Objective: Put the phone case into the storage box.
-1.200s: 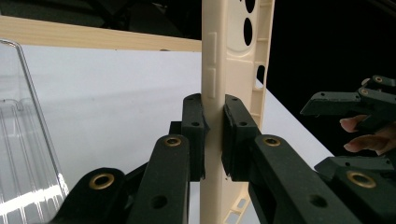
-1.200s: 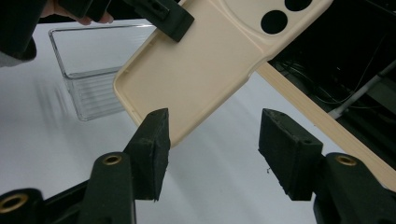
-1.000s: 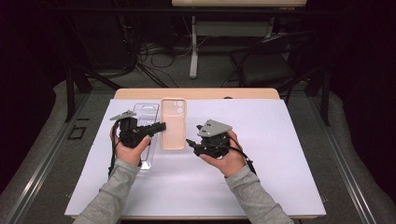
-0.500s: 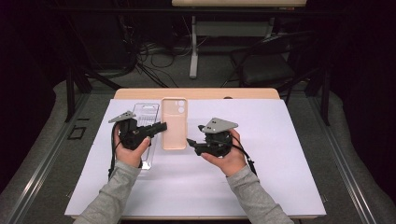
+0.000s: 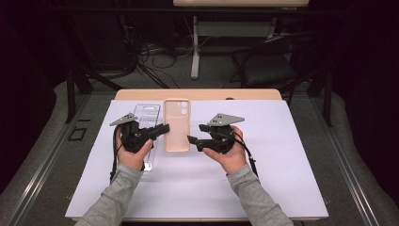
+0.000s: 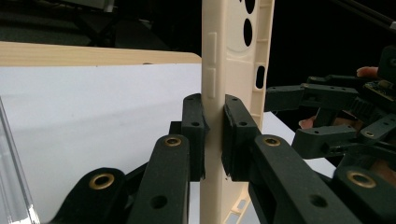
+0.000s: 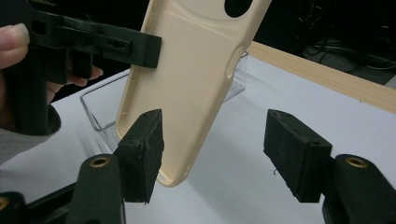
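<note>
High view: one white table sheet (image 5: 282,179) over one wooden tabletop (image 5: 244,94); one beige phone case (image 5: 177,127), held clear of the sheet near the middle; one clear plastic case (image 5: 147,115) lying just left of it, partly under the left hand; two hand-held grippers, left gripper (image 5: 162,128) and right gripper (image 5: 194,133), one at each long side of the beige case. Left gripper view: one pair of black jaws closed tight on the side wall of the phone case (image 6: 233,51), pads pressing it from both faces, case standing on edge; edge of the clear plastic case (image 6: 11,177) at lower left; right gripper (image 6: 299,114) close beyond, jaws apart. Right gripper view: one pair of jaws standing roughly half open, lower rounded end of the phone case (image 7: 191,93) just beside the left pad, right pad well clear, nothing gripped; left gripper (image 7: 140,49) clamped on the case's far edge; clear plastic case (image 7: 105,112) on the sheet behind
</note>
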